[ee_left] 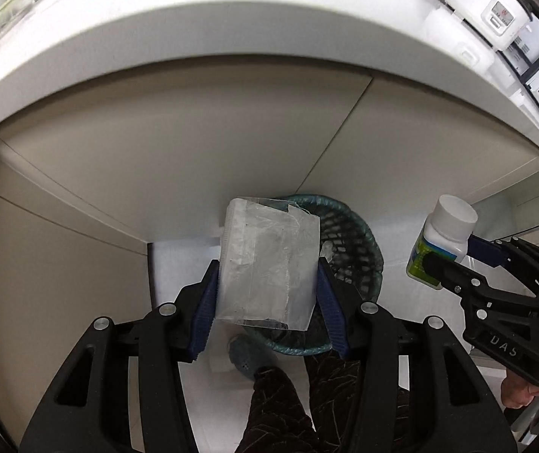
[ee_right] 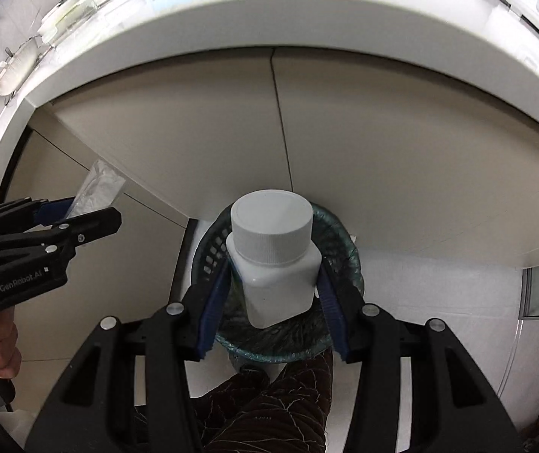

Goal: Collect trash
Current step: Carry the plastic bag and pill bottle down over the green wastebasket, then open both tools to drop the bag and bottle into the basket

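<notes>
My left gripper (ee_left: 267, 273) is shut on a clear plastic package (ee_left: 267, 260), held upright between its blue pads just above a dark teal mesh waste basket (ee_left: 352, 241) on the floor. In the right wrist view my right gripper (ee_right: 274, 283) is shut on a white plastic bottle (ee_right: 275, 260) with a ribbed white cap, held directly over the same waste basket (ee_right: 339, 226). The bottle (ee_left: 441, 239) shows a green and blue label in the left wrist view, where the right gripper (ee_left: 454, 255) hangs to the right of the basket. The left gripper (ee_right: 80, 215) with the package (ee_right: 97, 185) appears at the left.
A white countertop edge (ee_left: 231, 34) curves overhead, with beige cabinet doors (ee_left: 194, 151) below it. A rice cooker (ee_left: 484, 0) and dishes (ee_right: 77, 3) sit on the counter. A person's patterned trouser leg (ee_right: 269, 407) and a slippered foot (ee_left: 248, 355) stand beside the basket on the white floor.
</notes>
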### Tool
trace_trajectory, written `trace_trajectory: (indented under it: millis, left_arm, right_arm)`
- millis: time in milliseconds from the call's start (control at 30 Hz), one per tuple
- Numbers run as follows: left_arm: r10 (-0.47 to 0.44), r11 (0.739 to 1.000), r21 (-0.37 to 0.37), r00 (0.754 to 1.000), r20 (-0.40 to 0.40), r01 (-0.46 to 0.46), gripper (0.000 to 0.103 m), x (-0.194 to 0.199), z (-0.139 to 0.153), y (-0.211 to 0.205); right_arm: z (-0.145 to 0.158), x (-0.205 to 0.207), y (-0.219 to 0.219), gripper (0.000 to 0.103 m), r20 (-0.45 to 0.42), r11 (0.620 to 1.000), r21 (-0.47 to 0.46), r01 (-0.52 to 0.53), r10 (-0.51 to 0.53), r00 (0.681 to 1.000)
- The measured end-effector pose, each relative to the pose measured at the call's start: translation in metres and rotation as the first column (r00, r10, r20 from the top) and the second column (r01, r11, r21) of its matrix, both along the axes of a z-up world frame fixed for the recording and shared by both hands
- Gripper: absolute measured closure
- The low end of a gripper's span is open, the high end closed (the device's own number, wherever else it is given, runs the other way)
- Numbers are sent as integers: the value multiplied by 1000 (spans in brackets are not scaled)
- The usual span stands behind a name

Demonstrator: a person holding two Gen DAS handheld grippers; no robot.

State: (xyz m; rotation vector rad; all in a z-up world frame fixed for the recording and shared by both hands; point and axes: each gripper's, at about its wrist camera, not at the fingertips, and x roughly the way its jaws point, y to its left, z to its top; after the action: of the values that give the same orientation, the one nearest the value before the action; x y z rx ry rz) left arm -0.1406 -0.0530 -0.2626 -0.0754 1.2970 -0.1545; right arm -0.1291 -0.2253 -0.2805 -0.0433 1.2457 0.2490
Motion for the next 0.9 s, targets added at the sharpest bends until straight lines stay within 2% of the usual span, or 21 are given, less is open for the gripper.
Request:
trace_trajectory:
  millis: [133,367,500,767,900]
  left_arm:
    - [4,1000,3,1000,-15,-4,54,0,-7,-3]
    - [-1,1000,6,1000,-24,2,54,5,-10,-10]
    - [-11,1000,4,1000,-24,11,54,5,-12,-6]
    - [-34,999,-8,998,-45,34,54,5,-26,-12]
    - [-59,998,-18,997,-54,58,53,6,-32,-22]
  right_arm:
    - [-11,-2,1,58,-23,1000,-3,-1,1,1000]
    - [-11,-3,1,57,-22,1000,0,2,-2,1000]
    - [-8,0,0,51,-8,1000,-6,14,-14,1000]
    - [7,2,-17,47,17,997,-14,74,-74,997]
    - [15,1,-27,38,34,995,-21,97,-96,995]
